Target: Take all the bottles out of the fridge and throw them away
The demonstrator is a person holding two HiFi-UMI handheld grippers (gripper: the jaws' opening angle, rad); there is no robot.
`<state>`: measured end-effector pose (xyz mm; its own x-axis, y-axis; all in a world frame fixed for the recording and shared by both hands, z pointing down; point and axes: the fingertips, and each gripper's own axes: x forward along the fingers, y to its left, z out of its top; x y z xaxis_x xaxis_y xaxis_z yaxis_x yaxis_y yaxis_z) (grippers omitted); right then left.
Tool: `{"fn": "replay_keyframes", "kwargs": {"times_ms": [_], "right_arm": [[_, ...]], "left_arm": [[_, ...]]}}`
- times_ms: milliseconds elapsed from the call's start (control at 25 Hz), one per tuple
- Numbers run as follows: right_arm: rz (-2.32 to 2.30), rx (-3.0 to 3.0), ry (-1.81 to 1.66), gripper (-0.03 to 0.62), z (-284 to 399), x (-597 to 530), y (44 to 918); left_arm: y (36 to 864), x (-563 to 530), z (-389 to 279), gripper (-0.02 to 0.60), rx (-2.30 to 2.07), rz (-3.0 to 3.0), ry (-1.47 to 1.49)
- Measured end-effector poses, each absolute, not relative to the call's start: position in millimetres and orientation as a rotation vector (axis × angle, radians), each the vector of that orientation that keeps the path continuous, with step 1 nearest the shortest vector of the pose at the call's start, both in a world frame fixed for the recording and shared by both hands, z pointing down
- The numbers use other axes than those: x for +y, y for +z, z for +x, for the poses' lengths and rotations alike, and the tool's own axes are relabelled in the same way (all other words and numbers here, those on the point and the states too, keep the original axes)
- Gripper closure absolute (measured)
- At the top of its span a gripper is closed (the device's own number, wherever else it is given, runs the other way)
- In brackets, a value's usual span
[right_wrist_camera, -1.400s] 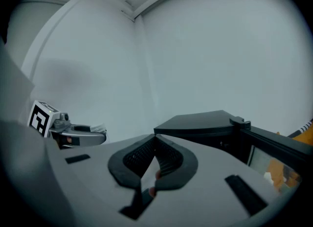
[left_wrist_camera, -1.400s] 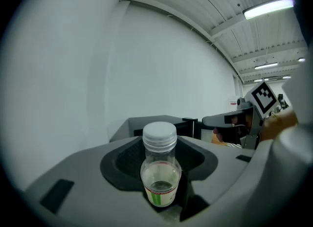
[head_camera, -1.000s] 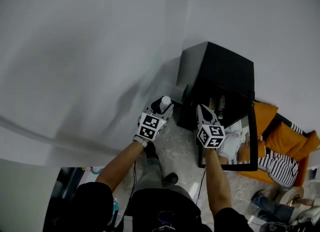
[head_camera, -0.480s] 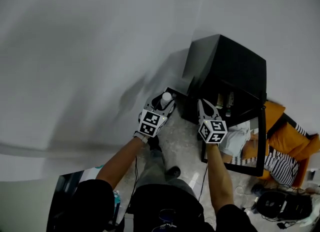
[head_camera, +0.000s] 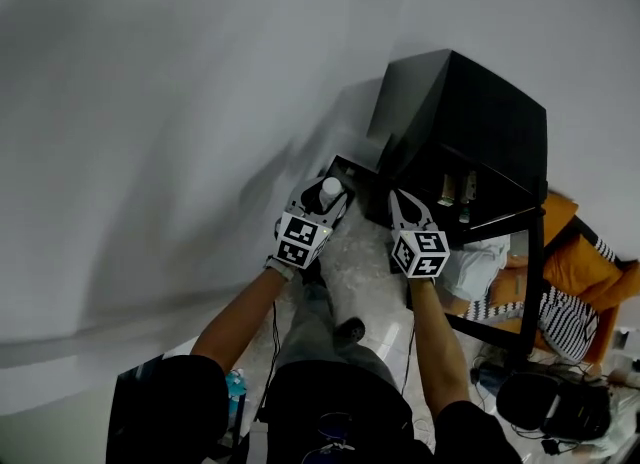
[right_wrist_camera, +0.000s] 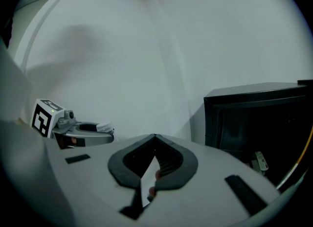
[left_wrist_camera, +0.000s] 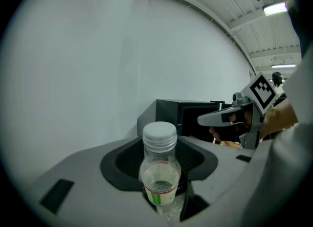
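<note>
Left hand-held gripper (head_camera: 332, 192) pinching a clear, white-capped bottle (left_wrist_camera: 159, 172) upright, holding it just left of the open black fridge (head_camera: 470, 132), right hand-held gripper (right_wrist_camera: 153, 143) hovering alongside, jaws pressed together, empty

Lighting dim and even, cool grey cast; ceiling strip lamp (left_wrist_camera: 275, 8) glares at upper right of left gripper view; soft shadows cross the wall (head_camera: 180, 102) in head view; both gripper views barrel-distorted with black corners; fridge (head_camera: 470, 122) interior underexposed.
</note>
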<state>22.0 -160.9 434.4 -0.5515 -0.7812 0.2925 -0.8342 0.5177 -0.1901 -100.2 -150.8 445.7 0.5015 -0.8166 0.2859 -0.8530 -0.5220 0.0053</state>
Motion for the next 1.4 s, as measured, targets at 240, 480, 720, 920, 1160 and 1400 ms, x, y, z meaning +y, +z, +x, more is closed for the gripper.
{"fn": "replay_keyframes", "kwargs": {"times_ms": [240,480,720,920,1160,1400], "right_arm": [[1.366,-2.562,0.478,0.592,4,-165,455],[1.321,-2.53,0.513,0.592,-14,-168,488],[1.238,-2.494,0.525,0.592,-30,-173,536],[1.193,-2.474,0.543,0.592,-36,-173,580],[1.161,-2.474,0.564,0.592,-32,-177,631],[1.168,-2.496,0.56,0.592,-34,-184,702]], "left_arm": [[470,-154,-115,0.38,-1.423,2.572,0.384],[507,-158,-127,0.382,-1.4,2.529,0.411],[552,-166,-131,0.38,-1.399,2.494,0.438],[598,-175,-139,0.381,-1.416,2.458,0.459],[650,-183,-137,0.38,-1.424,2.434,0.487],[714,-194,-140,0.382,-1.467,2.443,0.476]]}}
